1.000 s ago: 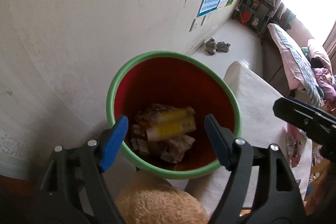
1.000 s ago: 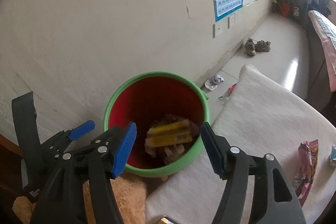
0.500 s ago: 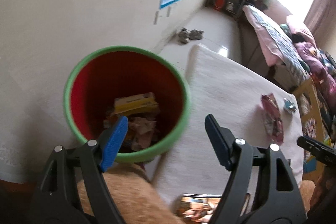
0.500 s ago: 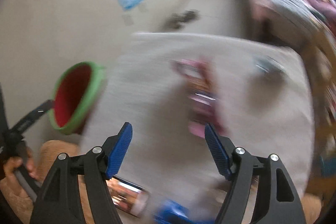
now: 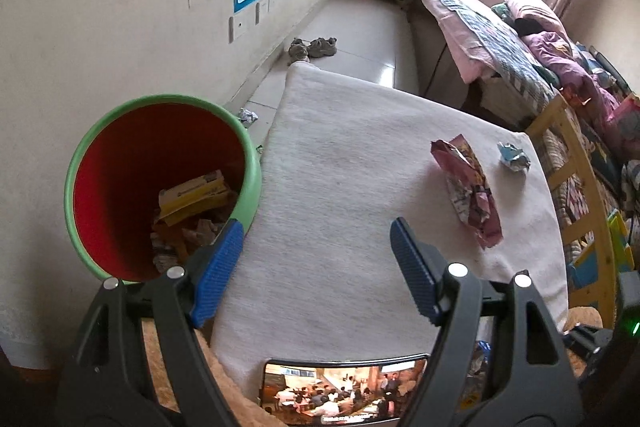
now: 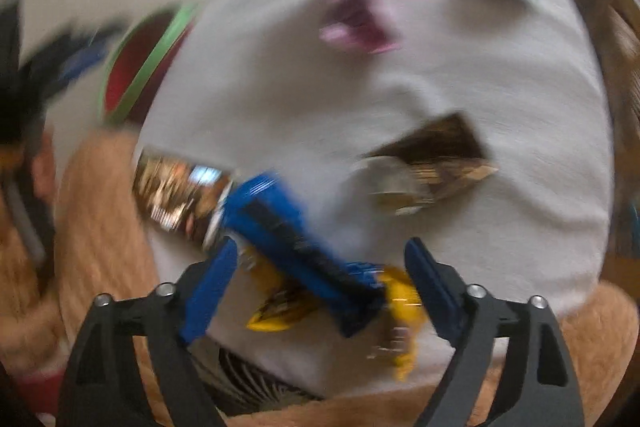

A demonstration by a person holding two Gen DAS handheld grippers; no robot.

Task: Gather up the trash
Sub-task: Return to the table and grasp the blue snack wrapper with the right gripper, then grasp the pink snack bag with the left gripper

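Right wrist view, opening right tongs [image 6: 316, 281] straddling blue wrapper [image 6: 296, 251] (blurred), untouched.

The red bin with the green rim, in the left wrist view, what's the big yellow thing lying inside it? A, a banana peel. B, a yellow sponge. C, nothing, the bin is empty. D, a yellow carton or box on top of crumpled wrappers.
D: inside the bin a flat yellow carton with printed sides lies on top of crumpled wrappers.
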